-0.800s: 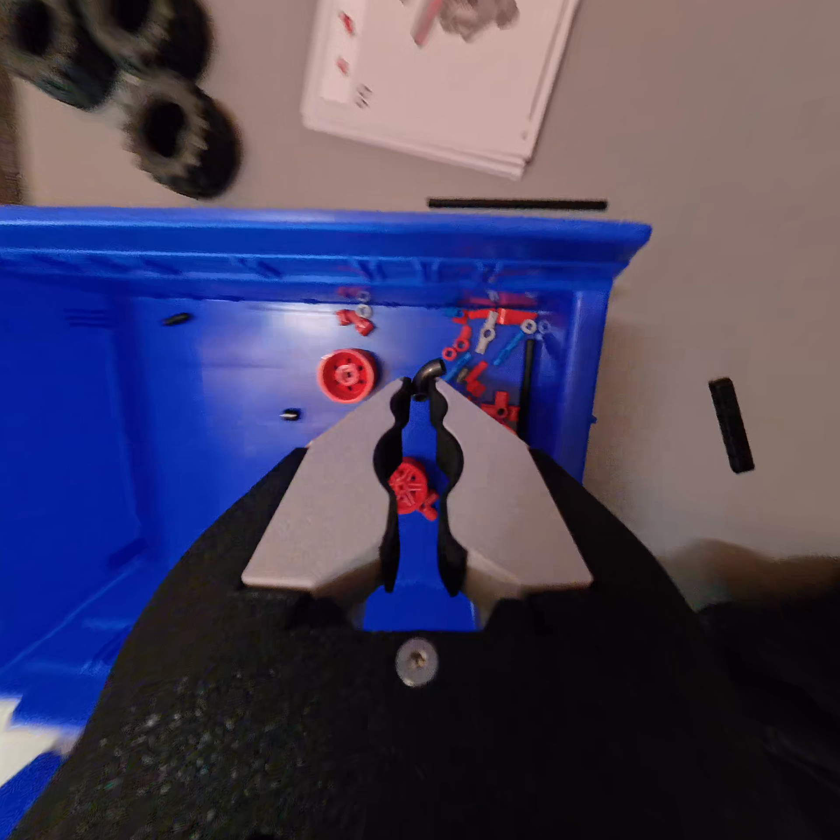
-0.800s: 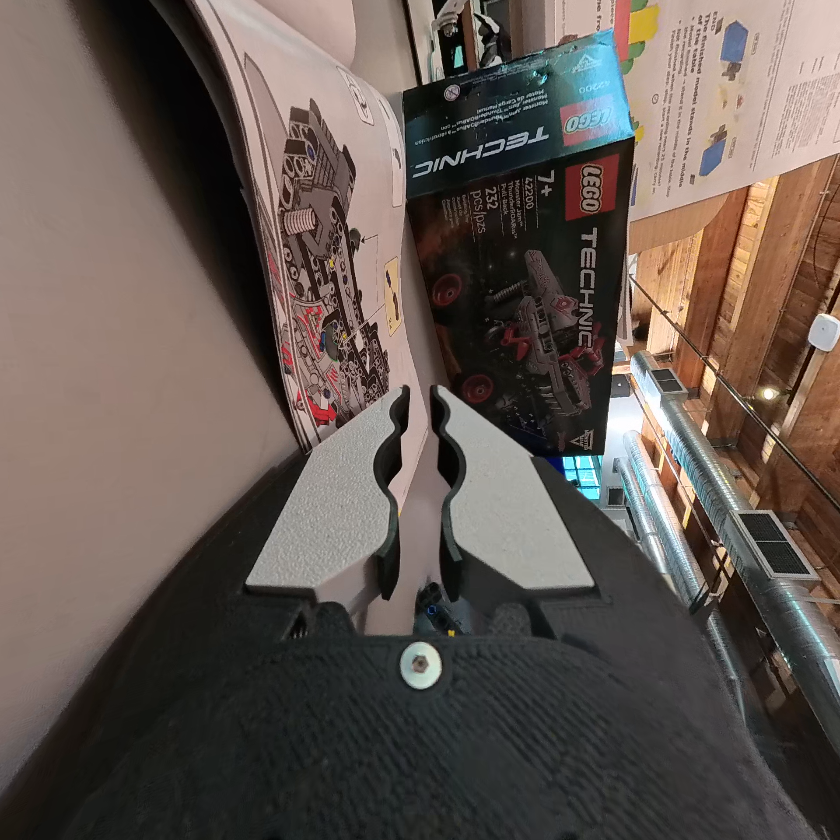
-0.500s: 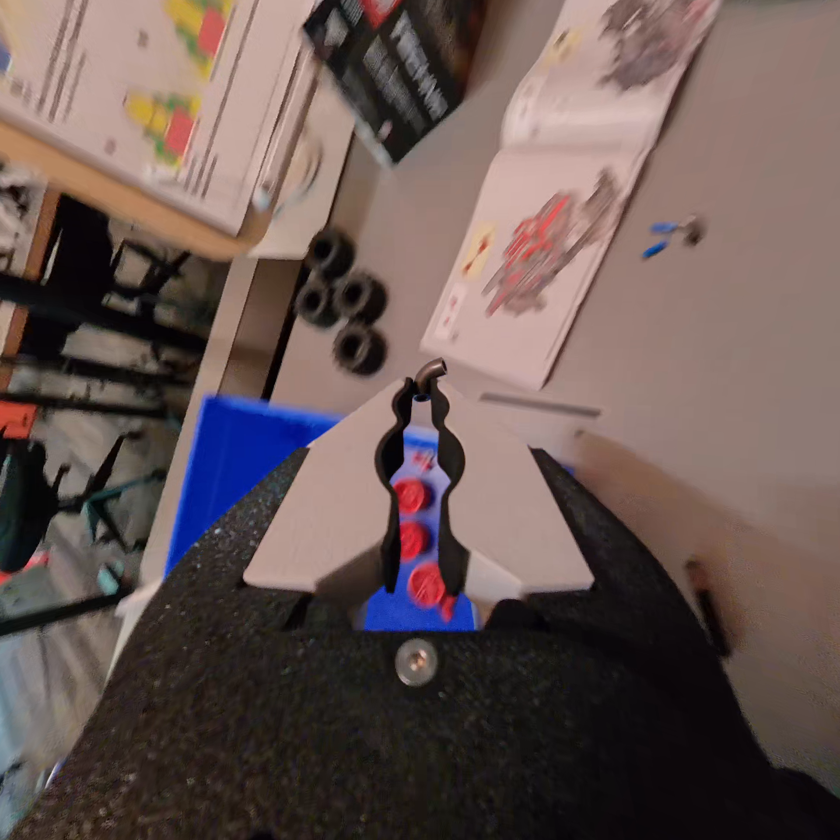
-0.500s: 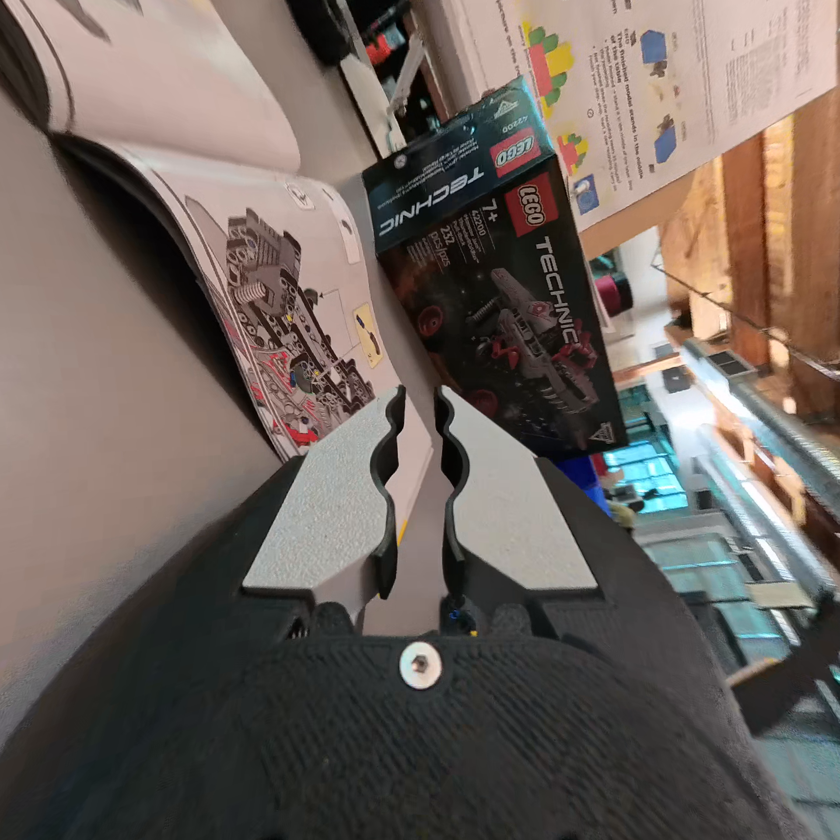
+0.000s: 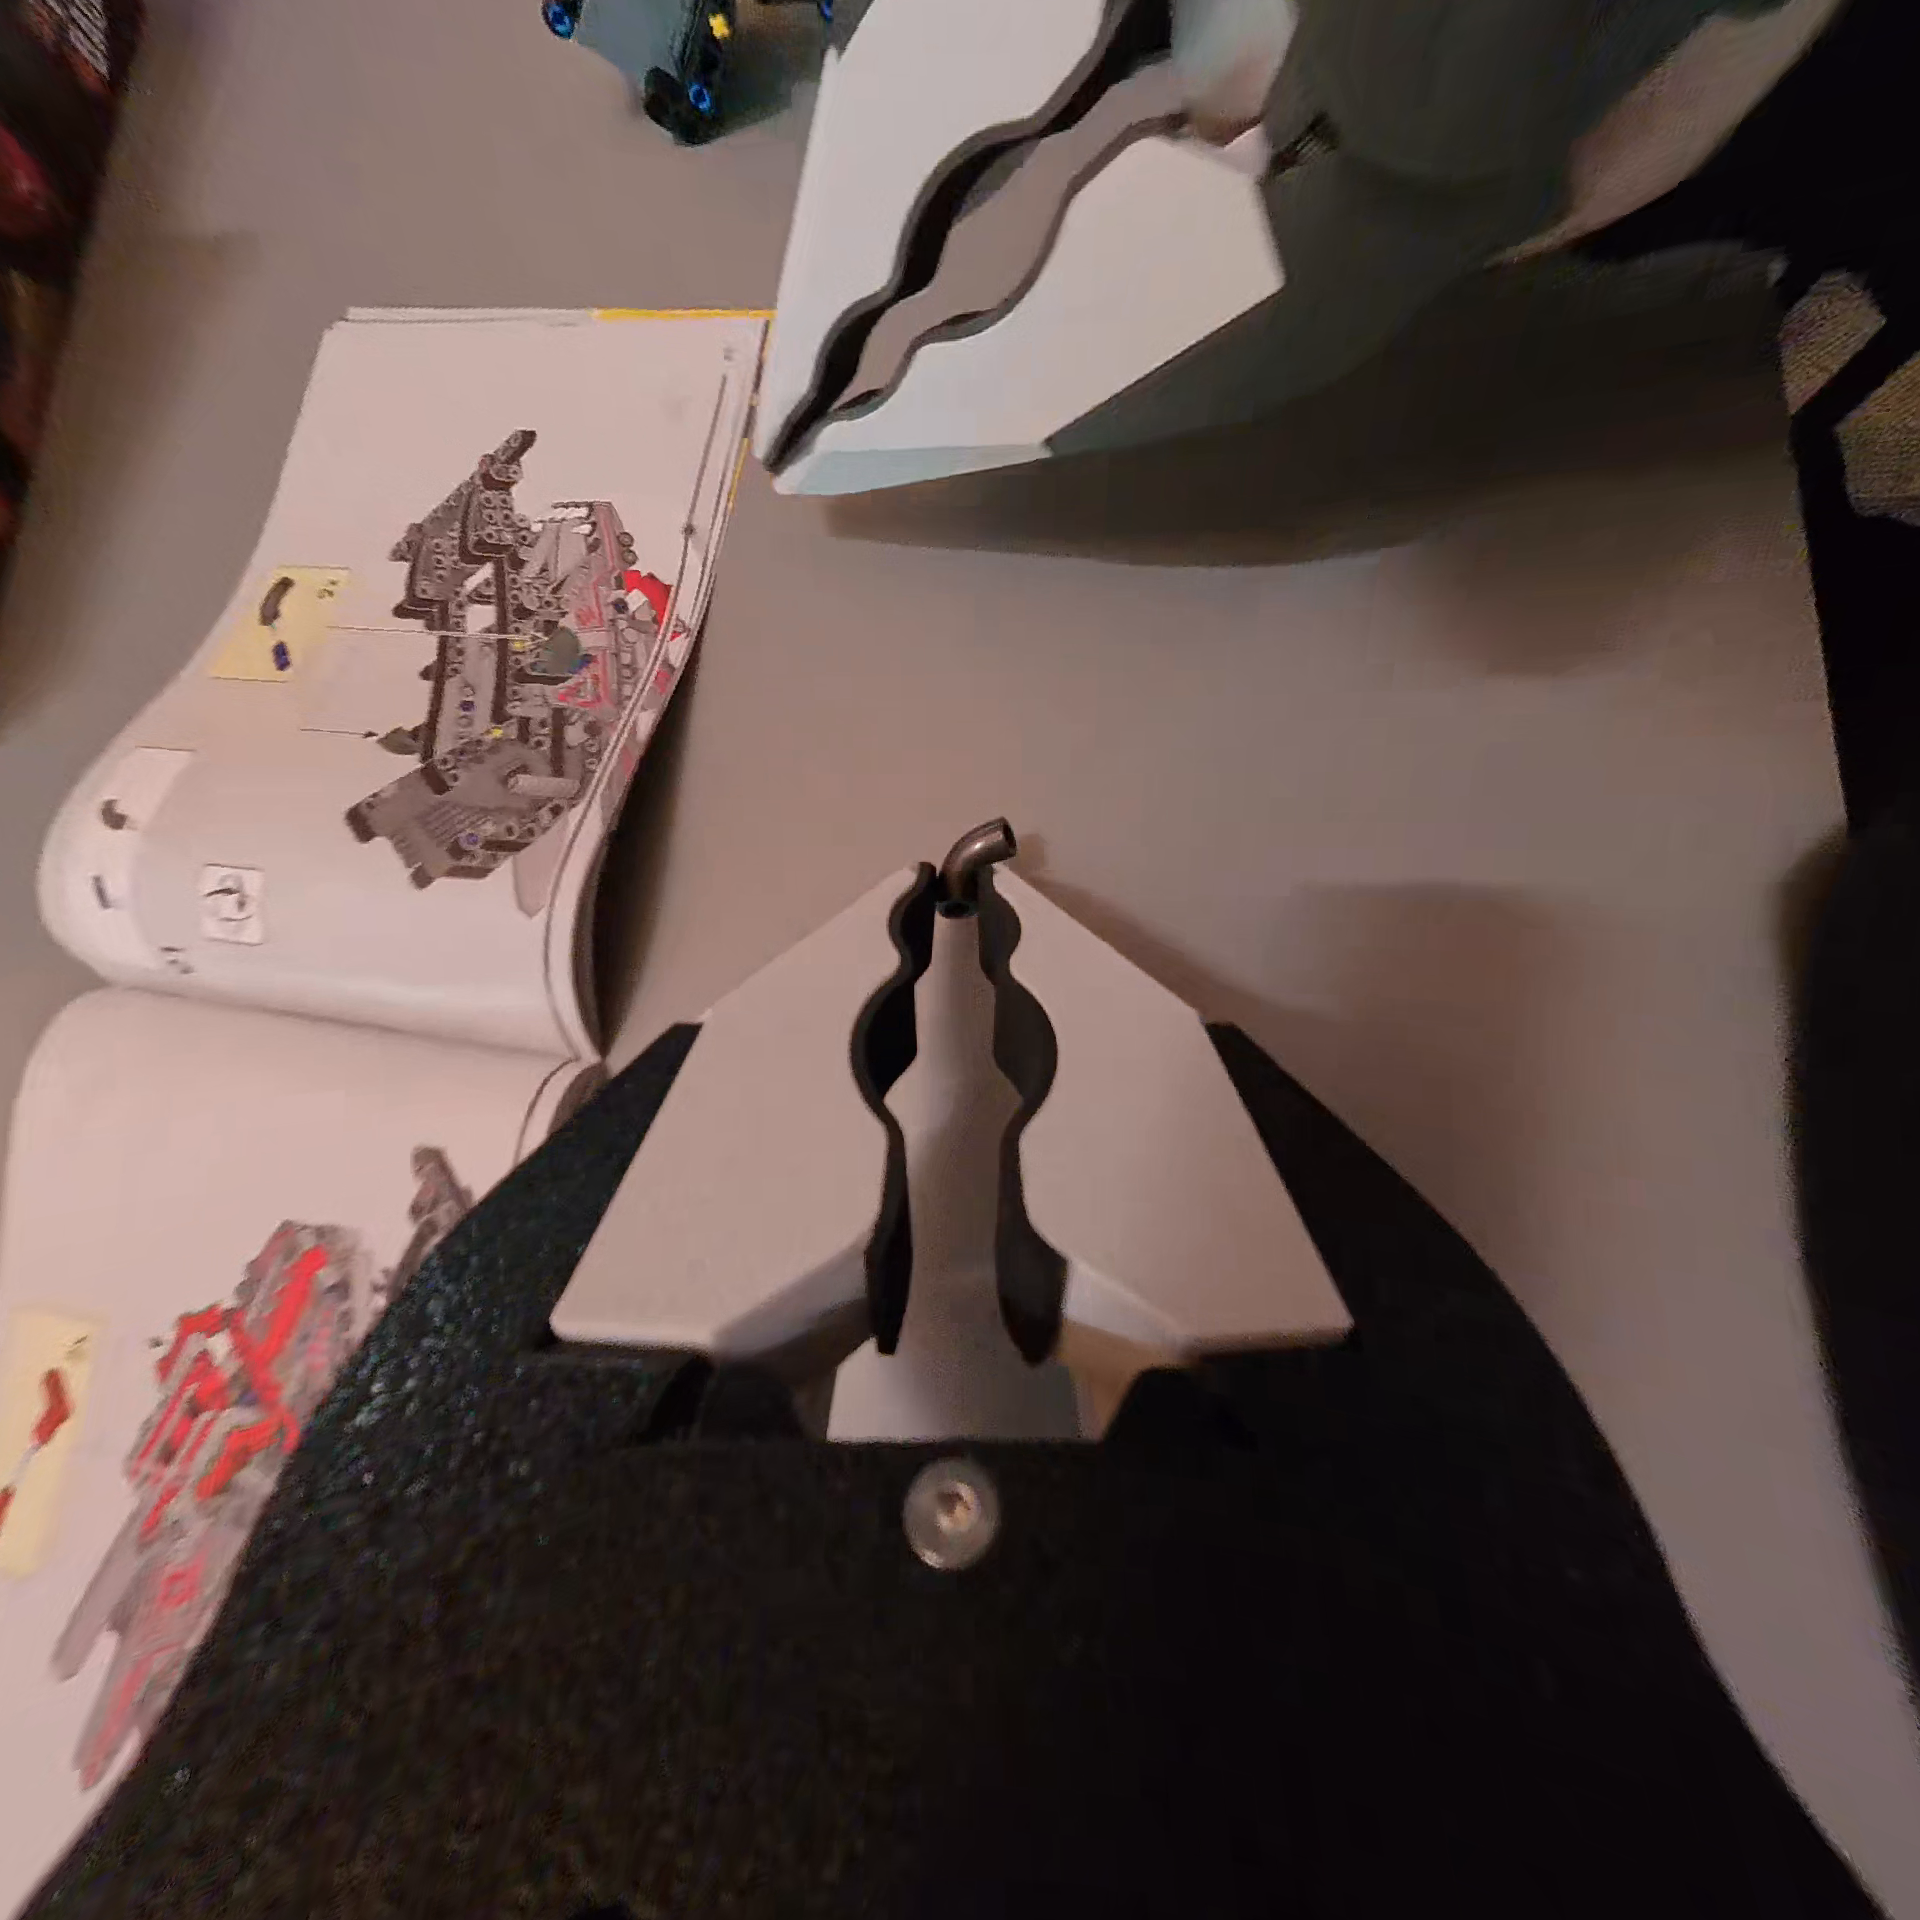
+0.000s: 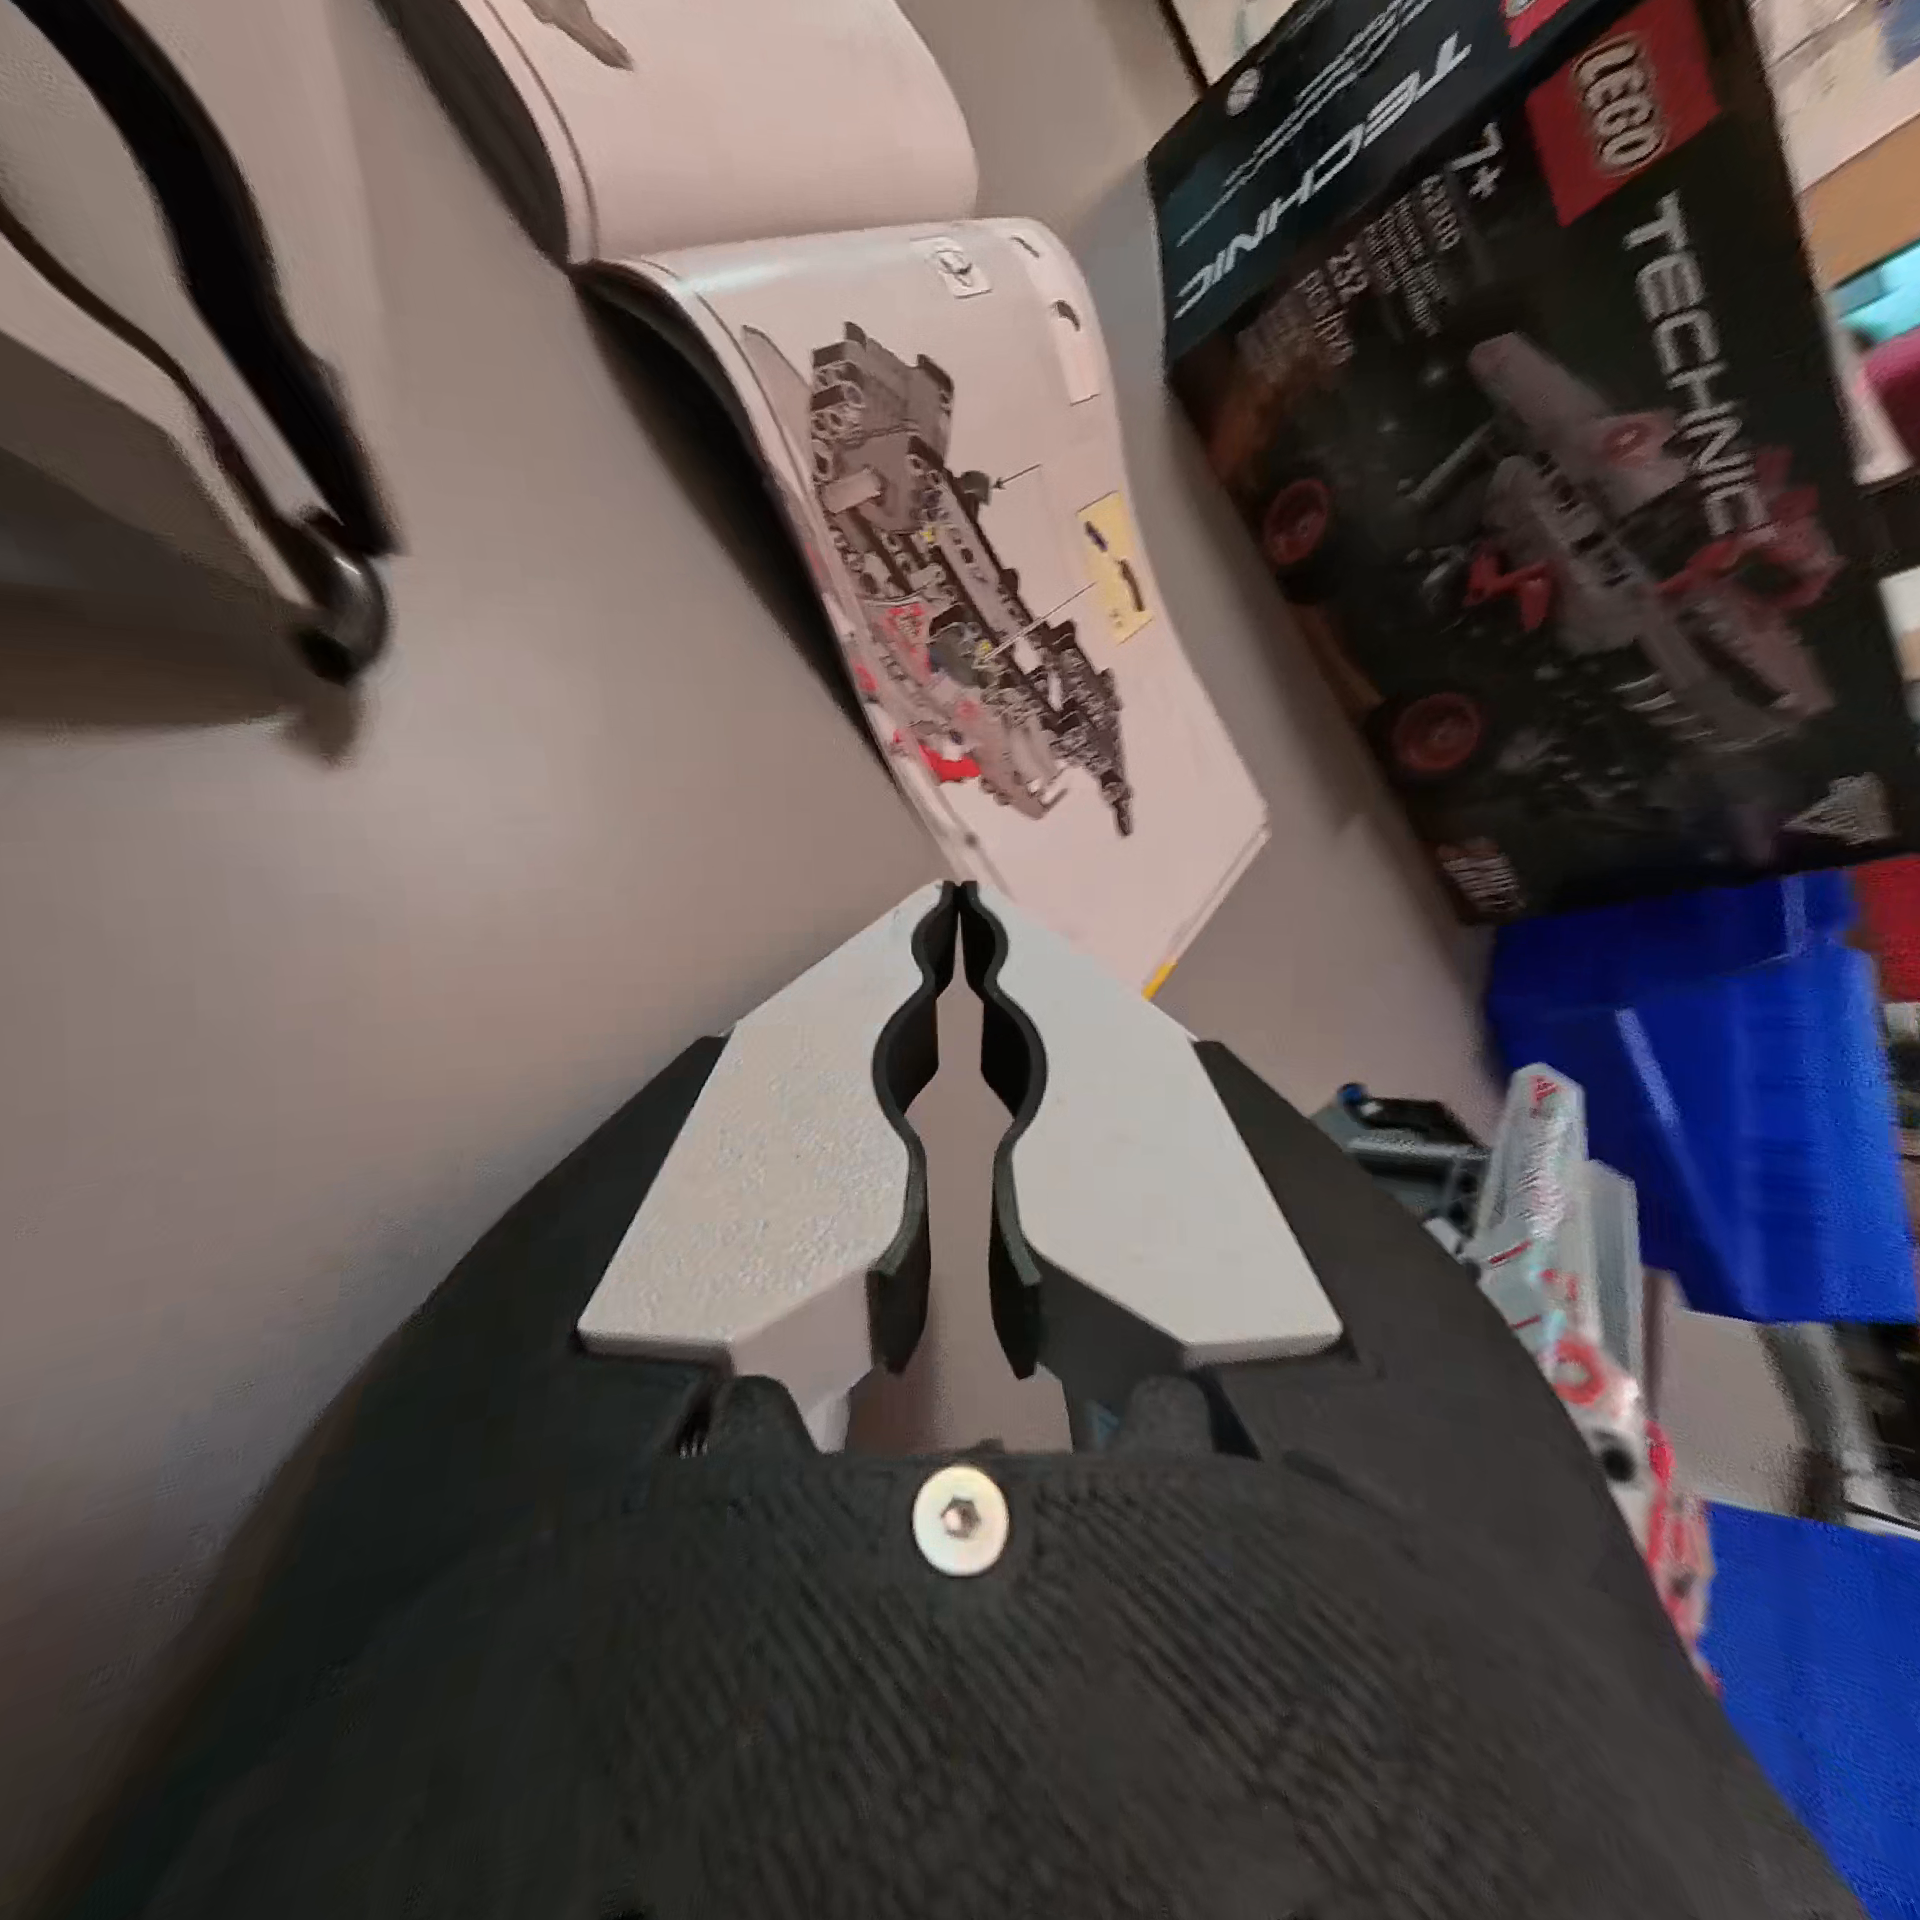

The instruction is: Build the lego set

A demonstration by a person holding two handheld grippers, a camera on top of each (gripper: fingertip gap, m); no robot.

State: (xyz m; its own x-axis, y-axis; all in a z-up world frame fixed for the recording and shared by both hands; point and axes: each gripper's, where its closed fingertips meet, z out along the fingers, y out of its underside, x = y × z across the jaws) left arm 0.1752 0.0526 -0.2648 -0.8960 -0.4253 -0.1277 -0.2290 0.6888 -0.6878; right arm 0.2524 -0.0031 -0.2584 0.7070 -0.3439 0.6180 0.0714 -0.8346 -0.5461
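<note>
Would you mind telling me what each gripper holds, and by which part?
Left gripper pinches a small bent grey piece by its lower end, at the tips. Right gripper holds nothing.

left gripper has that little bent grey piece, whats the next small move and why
Probably carry the bent grey piece toward the partly built model at the table's far edge. The left gripper is shut on it above bare table, beside the open instruction booklet, and the right gripper is shut on nothing, so it could steady the model.

Dim warm light, motion blur, fisheye edges
</note>
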